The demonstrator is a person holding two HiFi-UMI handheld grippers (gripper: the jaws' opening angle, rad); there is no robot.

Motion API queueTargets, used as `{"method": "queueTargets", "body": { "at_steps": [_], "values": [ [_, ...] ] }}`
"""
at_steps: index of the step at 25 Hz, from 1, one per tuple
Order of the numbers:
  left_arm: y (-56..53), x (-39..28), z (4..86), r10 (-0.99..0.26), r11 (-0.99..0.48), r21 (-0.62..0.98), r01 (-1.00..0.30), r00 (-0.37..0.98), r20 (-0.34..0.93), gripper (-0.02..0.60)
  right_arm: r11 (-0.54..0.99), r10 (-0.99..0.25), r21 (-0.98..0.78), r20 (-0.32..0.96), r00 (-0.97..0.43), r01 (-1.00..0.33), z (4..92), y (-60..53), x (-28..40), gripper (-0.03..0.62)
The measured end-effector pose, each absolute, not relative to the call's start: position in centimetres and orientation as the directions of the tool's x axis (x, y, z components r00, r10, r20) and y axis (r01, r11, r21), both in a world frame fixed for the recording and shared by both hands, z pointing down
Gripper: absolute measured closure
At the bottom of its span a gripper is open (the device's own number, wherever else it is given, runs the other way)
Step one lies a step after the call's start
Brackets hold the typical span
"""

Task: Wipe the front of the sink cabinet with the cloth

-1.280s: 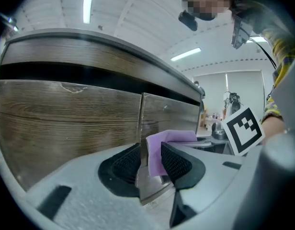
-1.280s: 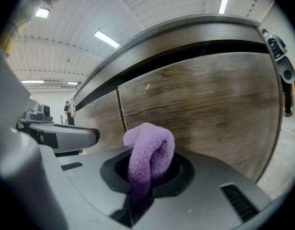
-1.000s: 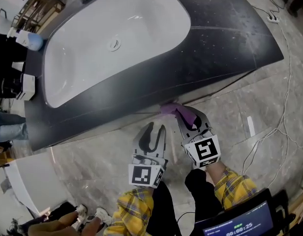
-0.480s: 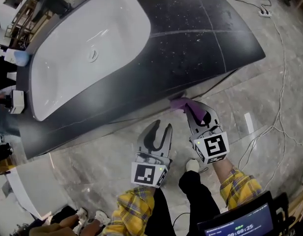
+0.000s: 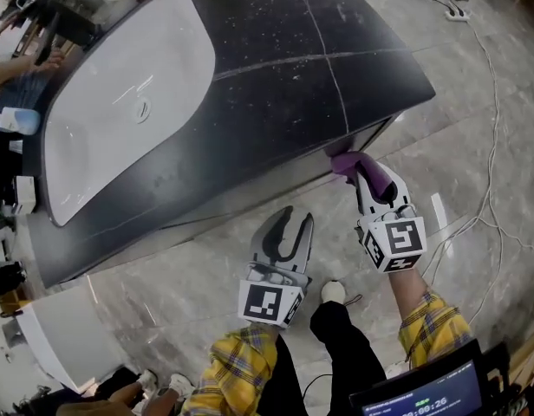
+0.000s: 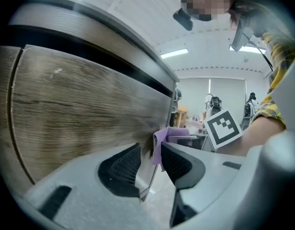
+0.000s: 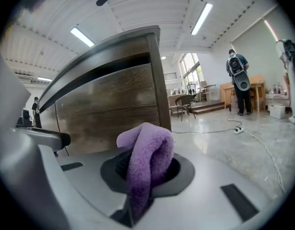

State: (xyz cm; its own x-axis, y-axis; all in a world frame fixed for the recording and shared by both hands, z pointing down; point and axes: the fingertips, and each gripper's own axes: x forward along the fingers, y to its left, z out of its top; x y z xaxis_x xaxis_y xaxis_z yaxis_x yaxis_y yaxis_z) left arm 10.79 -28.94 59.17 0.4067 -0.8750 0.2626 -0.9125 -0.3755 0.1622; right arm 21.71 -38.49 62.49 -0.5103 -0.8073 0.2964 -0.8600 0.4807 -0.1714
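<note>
The purple cloth is pinched in my right gripper, which is shut on it and holds it against the cabinet front under the dark countertop, near its right corner. In the right gripper view the cloth bulges out between the jaws, with the wood-grain cabinet front and its right edge just beyond. My left gripper hangs open and empty to the left, below the counter edge. Its view shows the cabinet front close by and the cloth past its jaws.
A white basin is sunk in the countertop. Cables and a power strip lie on the marble floor at right. A person stands far off by a table. My feet and legs are below the grippers.
My right gripper has carried the cloth rightward along the cabinet front toward its right corner. The left gripper has followed to the right, still open.
</note>
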Motion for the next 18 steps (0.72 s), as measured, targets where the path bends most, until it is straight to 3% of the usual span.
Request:
{"method": "queueTargets", "body": {
  "at_steps": [11,18],
  "values": [
    [-29.0,14.0,60.0,-0.849,-0.411,0.174,-0.895,0.445,0.285,0.471,0.378,-0.855,-0.21,0.295,-0.427,-0.902,62.3,-38.6,28.0,0.553],
    [-28.2,12.3,60.0,-0.86,-0.37,0.17,-0.913,0.406,0.311,0.471,0.478,-0.807,-0.217,0.275,-0.523,-0.851,61.1,-33.3,24.5,0.553]
  ]
}}
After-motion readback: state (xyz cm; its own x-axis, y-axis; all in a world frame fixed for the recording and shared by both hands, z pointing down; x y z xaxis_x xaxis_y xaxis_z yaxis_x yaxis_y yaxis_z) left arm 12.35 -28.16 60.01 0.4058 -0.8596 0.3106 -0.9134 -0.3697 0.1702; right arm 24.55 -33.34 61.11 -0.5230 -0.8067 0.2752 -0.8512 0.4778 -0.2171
